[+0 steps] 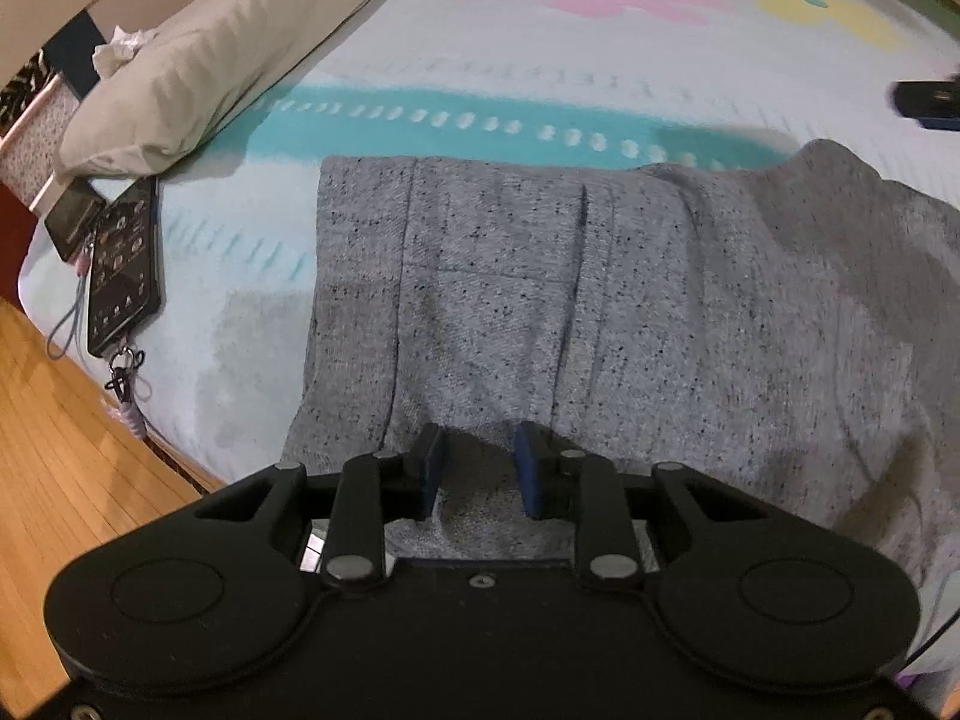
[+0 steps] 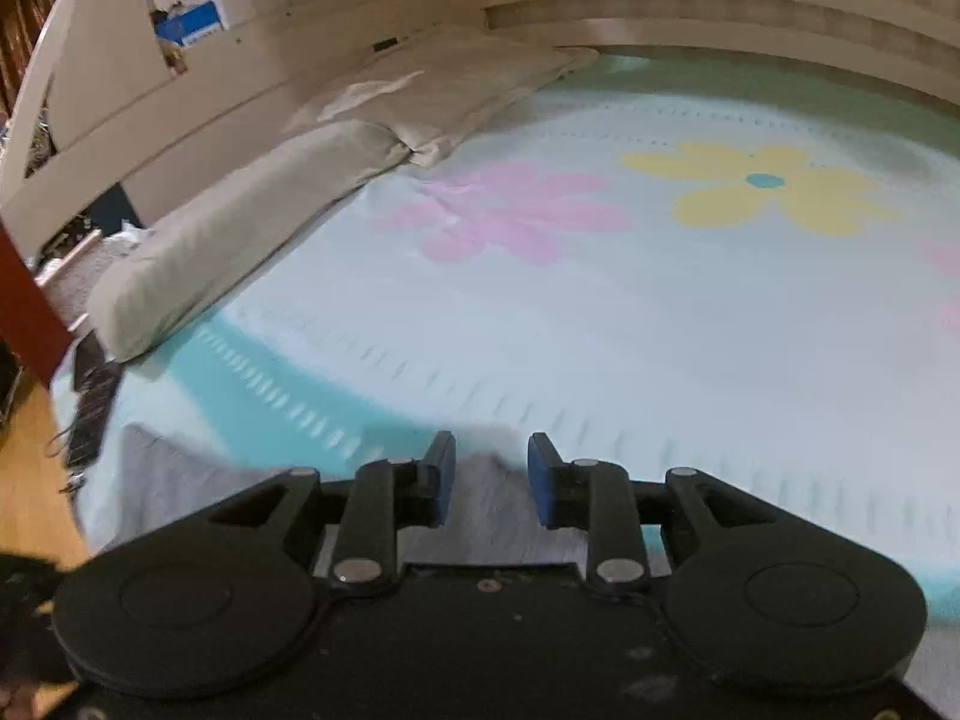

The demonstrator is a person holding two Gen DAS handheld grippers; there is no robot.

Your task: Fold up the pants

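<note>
1. Closest to you, your left gripper [image 1: 477, 468] points steeply down over the near edge of the grey pants [image 1: 600, 312], its jaws standing apart with a small hump of grey cloth rising between the blue pads [image 1: 531, 468]; the pads do not look pressed on it, so treat this grip as released.
2. Your right gripper [image 2: 489, 474] also stands released, nothing pinched between its pads, with only the far edge of the pants under it and bare bedsheet [image 2: 600, 330] ahead.
3. Judging from the flat, doubled look of the cloth, you are between folds: one fold appears laid, and both hands are free to set up another.
4. Your next move calls for pinching an edge of the cloth cleanly, both layers together, rather than just the top hump.
5. Lying on the bed near its front edge, the pants run long-axis left to right in the left wrist view, with what looks like the waistband end at the left and the bulk trailing off right.
6. Further left, a phone [image 1: 123, 264] rests on the sheet beside the pillow [image 1: 228, 66], well apart from the pants.
</note>
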